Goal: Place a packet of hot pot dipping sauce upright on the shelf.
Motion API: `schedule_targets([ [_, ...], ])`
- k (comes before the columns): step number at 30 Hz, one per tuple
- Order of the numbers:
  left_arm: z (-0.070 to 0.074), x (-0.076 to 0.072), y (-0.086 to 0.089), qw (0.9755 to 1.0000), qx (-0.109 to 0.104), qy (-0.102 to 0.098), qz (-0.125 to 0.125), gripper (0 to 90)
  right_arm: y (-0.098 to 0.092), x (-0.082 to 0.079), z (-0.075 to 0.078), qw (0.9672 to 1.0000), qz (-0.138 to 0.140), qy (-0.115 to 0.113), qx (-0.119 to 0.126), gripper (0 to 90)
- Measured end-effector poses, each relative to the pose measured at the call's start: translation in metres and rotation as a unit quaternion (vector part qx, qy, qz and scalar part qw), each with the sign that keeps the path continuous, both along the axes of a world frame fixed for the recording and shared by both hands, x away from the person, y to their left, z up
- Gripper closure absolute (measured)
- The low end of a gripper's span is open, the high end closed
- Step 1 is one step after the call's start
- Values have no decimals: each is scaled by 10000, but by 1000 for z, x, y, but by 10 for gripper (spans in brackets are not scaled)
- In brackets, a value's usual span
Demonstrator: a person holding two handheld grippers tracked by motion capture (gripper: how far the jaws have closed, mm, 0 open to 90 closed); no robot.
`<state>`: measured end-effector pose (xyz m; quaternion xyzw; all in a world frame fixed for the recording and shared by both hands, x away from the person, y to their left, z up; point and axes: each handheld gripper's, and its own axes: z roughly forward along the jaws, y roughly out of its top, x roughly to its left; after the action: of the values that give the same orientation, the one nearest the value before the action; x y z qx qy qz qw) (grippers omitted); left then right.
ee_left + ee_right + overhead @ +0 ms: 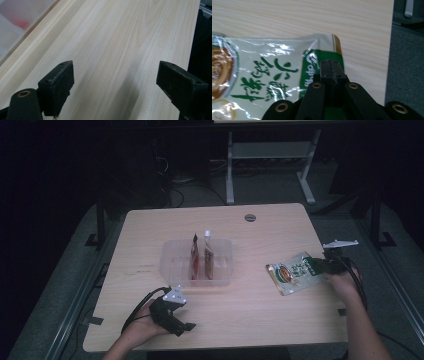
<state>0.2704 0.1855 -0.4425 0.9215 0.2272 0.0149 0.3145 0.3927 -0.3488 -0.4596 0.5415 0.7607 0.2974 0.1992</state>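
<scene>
Dim floor and desk legs fill the background of the high view; in front lies a pale wooden counter (150,225). At its right edge the right tongs (316,265) are clamped on one end of a green-and-white food pouch (290,272), jaws pressed together over the sealed edge in the right gripper view (331,71). The pouch sits right of centre in the high view, apparently lifted just off the wood. Its long axis runs roughly left to right with a slight tilt, the gripped end toward the right edge and the printed face up.

The likely goal is the clear plastic bin (170,265) at centre, where two pouches (201,256) already stand upright. Doing it well probably means keeping the pinch firm, turning the pouch on edge and lowering it alongside the others.

The left tongs (186,324) rest open and empty at lower left.
</scene>
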Motion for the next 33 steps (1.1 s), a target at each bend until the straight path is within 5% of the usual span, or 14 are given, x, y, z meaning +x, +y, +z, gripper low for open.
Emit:
schedule_targets([
  [10,-1,1,2,10000,39,16,-47,142,-3,7,-10,10000,43,36,-6,898],
  [19,-1,1,1,10000,49,16,-49,142,20,8,-9,9976,679,111,77,898],
  [28,0,1,2,10000,29,-17,-36,142,68,4,-6,9855,1665,267,198,898],
  [33,1,1,3,10000,26,-30,-41,142,100,-2,-5,9723,2310,328,171,897],
])
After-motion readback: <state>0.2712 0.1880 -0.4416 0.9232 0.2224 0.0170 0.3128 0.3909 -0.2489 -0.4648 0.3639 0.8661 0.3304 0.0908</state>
